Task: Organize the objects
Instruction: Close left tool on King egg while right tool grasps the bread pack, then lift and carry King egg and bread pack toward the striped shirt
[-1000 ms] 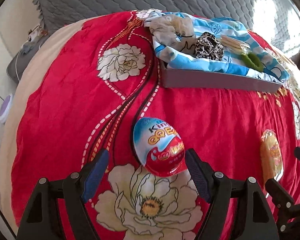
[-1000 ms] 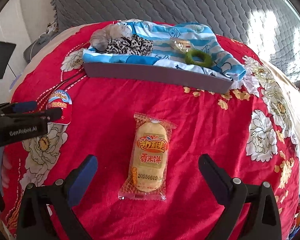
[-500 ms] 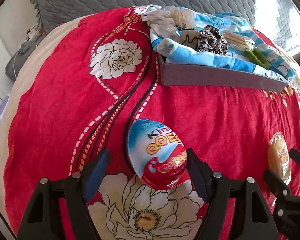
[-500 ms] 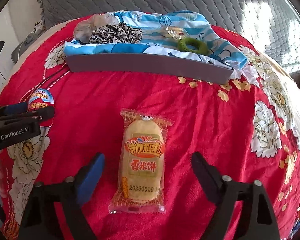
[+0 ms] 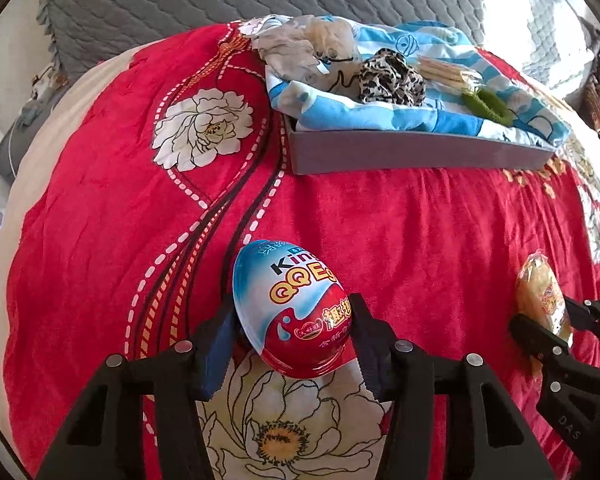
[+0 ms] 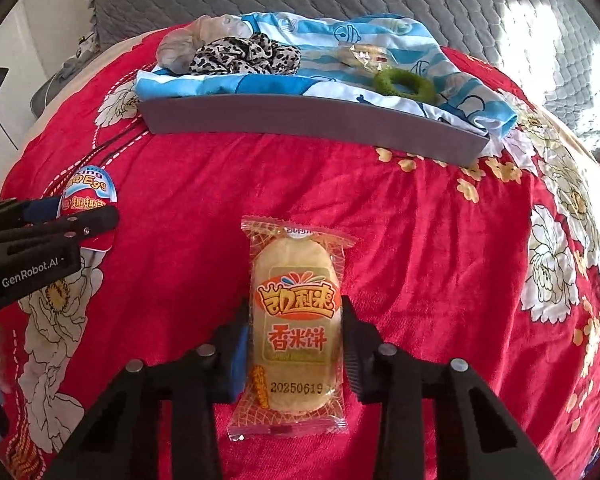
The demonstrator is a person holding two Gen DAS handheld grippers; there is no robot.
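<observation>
Near side of the grey shallow tray (image 6: 312, 124), on the red floral bedspread (image 6: 400, 240): pick-up step in hand, both sides. Left tool (image 5: 292, 332) clamped on the blue-and-red plastic egg-shaped treat (image 5: 296, 312), pads against its flanks. Right tool (image 6: 294, 344) clamped on the yellow rice cracker in clear wrapper (image 6: 296, 328), gripping mid-length. Both items look to rest on the bedspread, well short of the tray. Next move, by judgement: lift, carry to tray, release onto the blue striped cloth (image 6: 260, 84).
</observation>
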